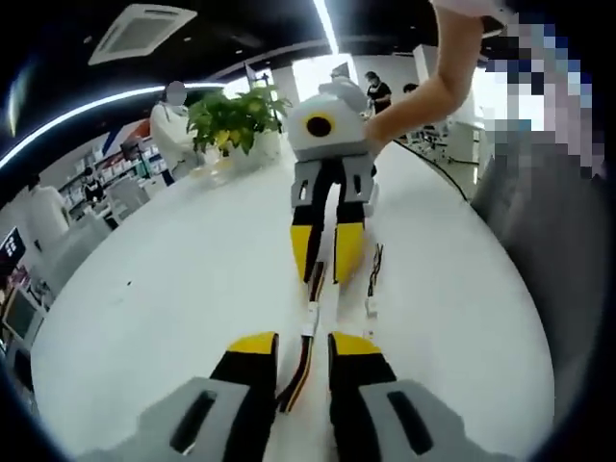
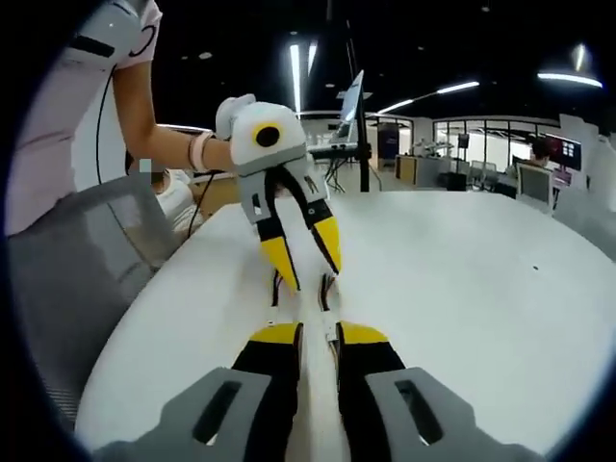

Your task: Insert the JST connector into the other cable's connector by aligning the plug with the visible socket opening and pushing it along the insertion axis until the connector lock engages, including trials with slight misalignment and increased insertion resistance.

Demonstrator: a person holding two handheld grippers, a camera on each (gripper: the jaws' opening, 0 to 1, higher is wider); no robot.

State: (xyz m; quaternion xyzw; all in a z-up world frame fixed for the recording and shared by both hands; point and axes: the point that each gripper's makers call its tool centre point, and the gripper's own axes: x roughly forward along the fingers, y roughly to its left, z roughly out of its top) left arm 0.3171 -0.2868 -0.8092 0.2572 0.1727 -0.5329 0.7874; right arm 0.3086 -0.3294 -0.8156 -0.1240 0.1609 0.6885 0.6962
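A cable with coloured wires [image 1: 300,371] lies on the white table [image 1: 164,289] and runs between my left gripper's [image 1: 303,345] yellow-tipped jaws, which stand apart without touching it. Its white connector [image 1: 310,322] lies just ahead of them. A second, dark-wired cable [image 1: 373,274] with a white plug [image 1: 371,308] lies loose to the right. My right gripper [image 1: 324,255] faces the left one, its tips down on the table with a narrow gap. In the right gripper view, the right gripper [image 2: 319,335] is narrowly open. Two short cables [image 2: 277,287] [image 2: 325,289] lie under the spread left gripper [image 2: 306,258].
A potted plant [image 1: 236,115] stands at the table's far side. A grey chair [image 1: 558,241] [image 2: 87,279] sits close against the table edge beside the person holding the grippers. Desks, monitors and other people are in the background. Bare tabletop [image 2: 462,289] stretches to the right.
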